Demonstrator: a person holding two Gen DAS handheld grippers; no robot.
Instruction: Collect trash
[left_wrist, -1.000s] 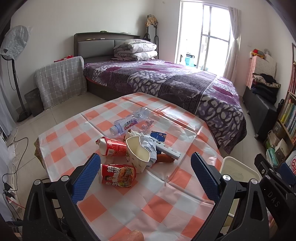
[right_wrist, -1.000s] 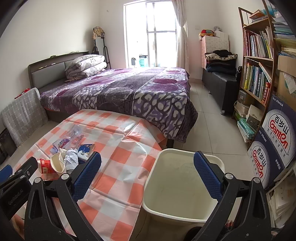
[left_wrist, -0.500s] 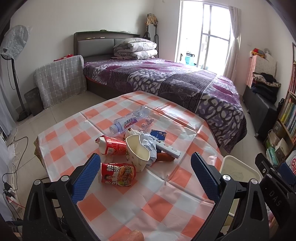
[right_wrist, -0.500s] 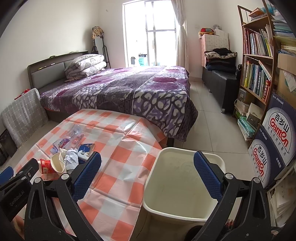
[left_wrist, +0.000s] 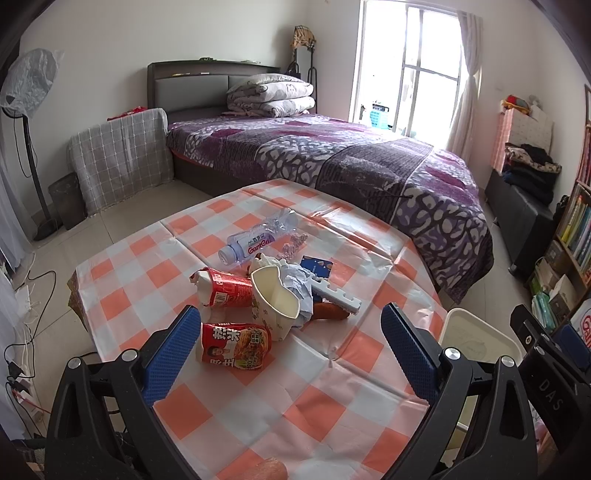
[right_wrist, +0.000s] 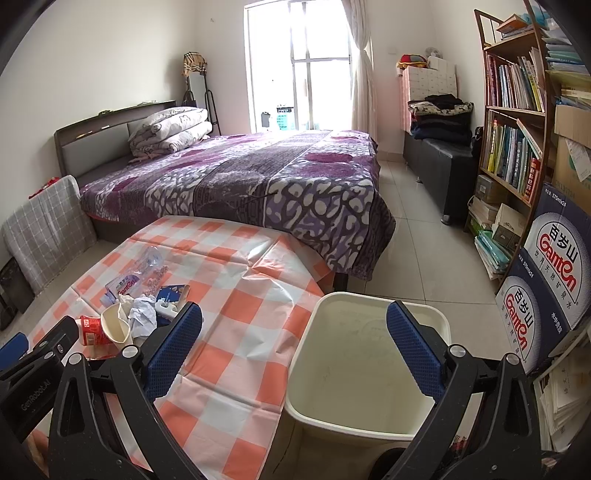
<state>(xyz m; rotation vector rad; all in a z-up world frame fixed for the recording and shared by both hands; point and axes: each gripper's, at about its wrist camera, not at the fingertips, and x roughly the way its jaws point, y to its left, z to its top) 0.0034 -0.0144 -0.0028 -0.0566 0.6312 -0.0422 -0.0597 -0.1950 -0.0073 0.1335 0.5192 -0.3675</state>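
The left gripper (left_wrist: 288, 354) hangs low in the frame over the checked table (left_wrist: 314, 406), jaws spread wide and holding nothing. Just beyond its left blue pad (left_wrist: 171, 356) lies a red noodle cup (left_wrist: 234, 345) printed with Chinese characters. Past it, mid-frame, the trash clusters: a white paper cup (left_wrist: 275, 304) on its side, a crushed red cup (left_wrist: 221, 288), crumpled paper (left_wrist: 301, 286), a white foam strip (left_wrist: 338, 297), a blue card (left_wrist: 316, 266), then a clear bottle (left_wrist: 255, 242) labelled "Ganten".

The right gripper (right_wrist: 293, 349) is likewise wide open and empty, above the white bin (right_wrist: 369, 369) at lower centre. At right, stacked cartons (right_wrist: 550, 280) read "Ganten". A purple bed (right_wrist: 240, 184) fills the far middle.
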